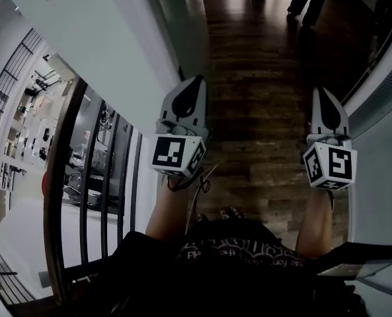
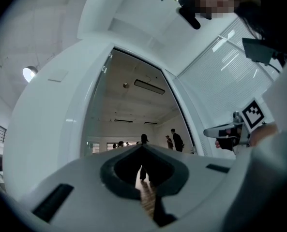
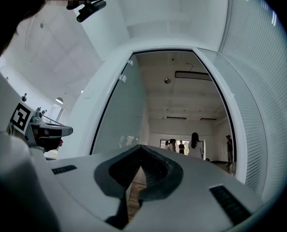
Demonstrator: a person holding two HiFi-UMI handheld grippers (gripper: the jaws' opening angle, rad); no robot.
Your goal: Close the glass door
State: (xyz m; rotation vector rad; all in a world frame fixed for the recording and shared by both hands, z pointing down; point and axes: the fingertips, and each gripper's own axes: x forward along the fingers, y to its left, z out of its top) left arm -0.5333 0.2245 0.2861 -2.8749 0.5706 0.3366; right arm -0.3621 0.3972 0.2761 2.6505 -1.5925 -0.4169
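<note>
I have both grippers held out ahead over the dark wood floor (image 1: 262, 117). The left gripper (image 1: 196, 80) is just beside the white wall (image 1: 103, 38); the right gripper (image 1: 320, 92) is near the pale wall (image 1: 381, 144). Fingers on each are drawn together to a point. A black railing (image 1: 108, 177) is at lower left. Someone's legs (image 1: 308, 2) show far ahead.

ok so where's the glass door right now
In the right gripper view, the glass door stands open along the left side of the doorway, next to the white wall.
</note>
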